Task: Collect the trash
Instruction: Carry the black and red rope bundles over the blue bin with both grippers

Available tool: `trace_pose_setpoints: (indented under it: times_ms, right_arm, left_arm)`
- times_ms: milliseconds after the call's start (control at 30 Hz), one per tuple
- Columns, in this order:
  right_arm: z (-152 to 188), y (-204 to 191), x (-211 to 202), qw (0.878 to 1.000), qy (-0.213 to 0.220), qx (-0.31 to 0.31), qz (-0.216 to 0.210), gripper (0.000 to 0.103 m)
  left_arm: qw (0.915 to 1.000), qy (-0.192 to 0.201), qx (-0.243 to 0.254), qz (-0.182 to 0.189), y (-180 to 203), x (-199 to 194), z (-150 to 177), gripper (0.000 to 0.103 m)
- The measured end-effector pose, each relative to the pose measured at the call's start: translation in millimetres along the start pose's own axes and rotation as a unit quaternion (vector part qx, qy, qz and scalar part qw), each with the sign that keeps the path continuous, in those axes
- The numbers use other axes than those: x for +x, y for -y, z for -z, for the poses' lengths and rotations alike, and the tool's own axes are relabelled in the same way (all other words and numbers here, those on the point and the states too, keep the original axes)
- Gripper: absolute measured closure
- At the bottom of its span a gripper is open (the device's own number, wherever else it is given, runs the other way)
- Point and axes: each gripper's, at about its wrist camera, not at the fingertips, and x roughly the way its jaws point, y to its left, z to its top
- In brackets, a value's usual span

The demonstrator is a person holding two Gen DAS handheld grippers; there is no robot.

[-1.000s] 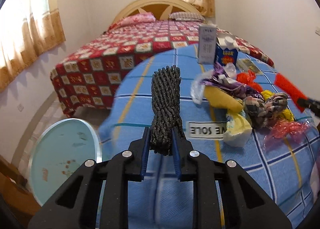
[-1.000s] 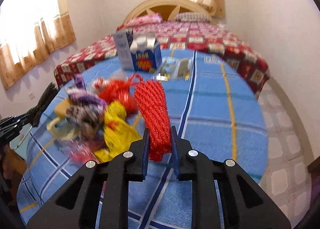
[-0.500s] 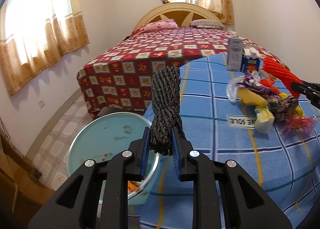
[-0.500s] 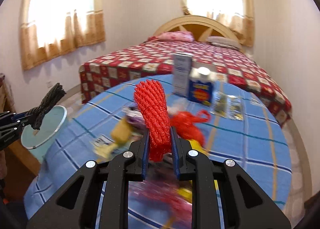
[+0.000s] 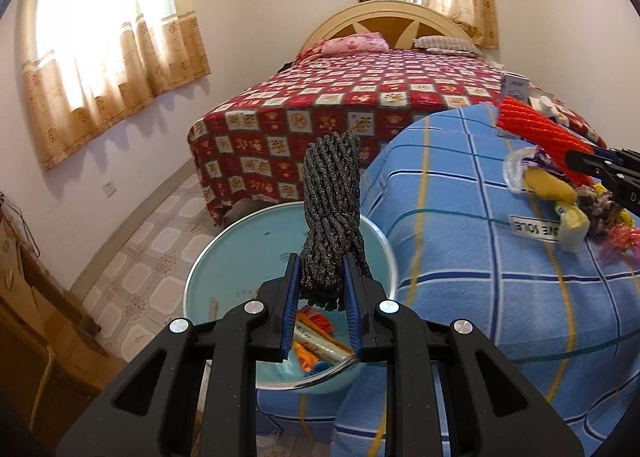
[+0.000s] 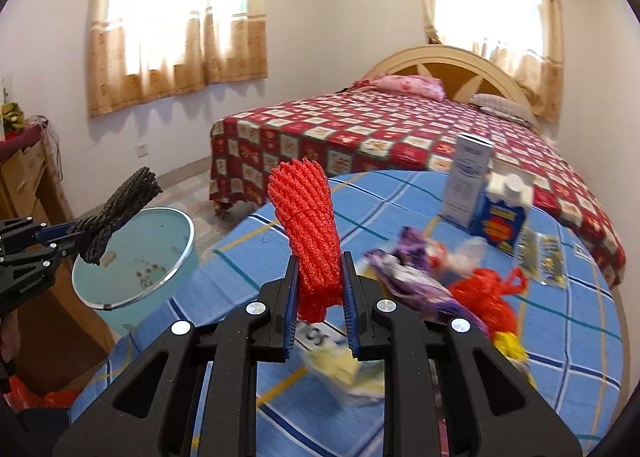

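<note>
Bin (image 5: 224,269) sits directly below the left gripper (image 5: 322,289), clamped on black rope (image 5: 330,217); right gripper (image 6: 319,293), clamping red rope (image 6: 306,225), is farther off, over the surface (image 6: 400,217).

A bed (image 5: 384,97) with a red checked cover (image 6: 360,129) and pink pillow (image 5: 354,45) stands beneath curtained windows (image 6: 176,17).
</note>
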Motion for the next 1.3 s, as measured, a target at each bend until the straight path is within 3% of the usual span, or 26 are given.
trace_pose_setpoints:
  times_ms: [800, 1300]
  right_arm:
    - [-15, -79, 50, 0.996, -0.013, -0.071, -0.058, 0.082]
    - [-19, -113, 65, 0.991, -0.020, -0.103, -0.078, 0.082]
  left_arm:
    - [0.9977, -0.024, -0.037, -0.052, -65, 6, 21, 0.082]
    - [0.9960, -0.032, -0.051, -0.066, -82, 9, 28, 0.082]
